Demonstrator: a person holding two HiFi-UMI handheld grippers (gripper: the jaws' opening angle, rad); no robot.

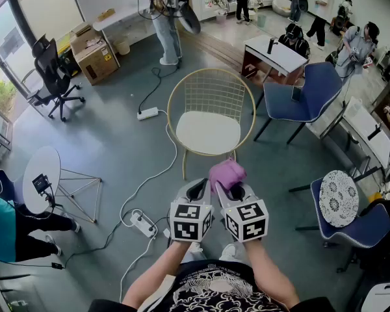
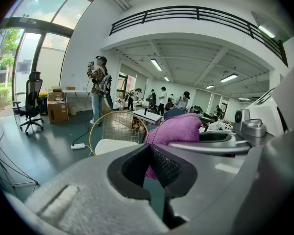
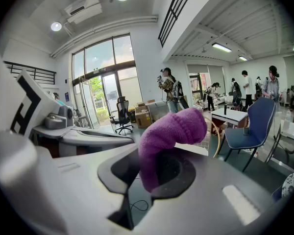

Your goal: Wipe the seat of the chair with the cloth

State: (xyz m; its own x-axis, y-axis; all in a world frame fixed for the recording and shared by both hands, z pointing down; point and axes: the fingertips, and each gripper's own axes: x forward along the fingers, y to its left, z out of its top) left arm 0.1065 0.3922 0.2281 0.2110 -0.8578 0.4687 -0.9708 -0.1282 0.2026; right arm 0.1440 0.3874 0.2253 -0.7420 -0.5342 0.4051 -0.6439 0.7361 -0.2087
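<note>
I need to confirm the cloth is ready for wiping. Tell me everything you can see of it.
The cloth is purple, soft and knitted-looking. It is bunched into a thick roll, pinched at its lower end by the right gripper, its free end flopping forward. It hangs in the air short of the chair; nothing else touches it.

I count four chairs: one gold wire chair point(image 1: 210, 119), one black office chair point(image 1: 52, 70) and two blue, the upper blue chair point(image 1: 307, 91) and the lower blue chair point(image 1: 361, 229). There are two power strips, the far power strip point(image 1: 147, 114) and the near power strip point(image 1: 143, 224). One purple cloth point(image 1: 226, 173). Two grippers, the left gripper point(image 1: 198, 187) and the right gripper point(image 1: 234, 188).
</note>
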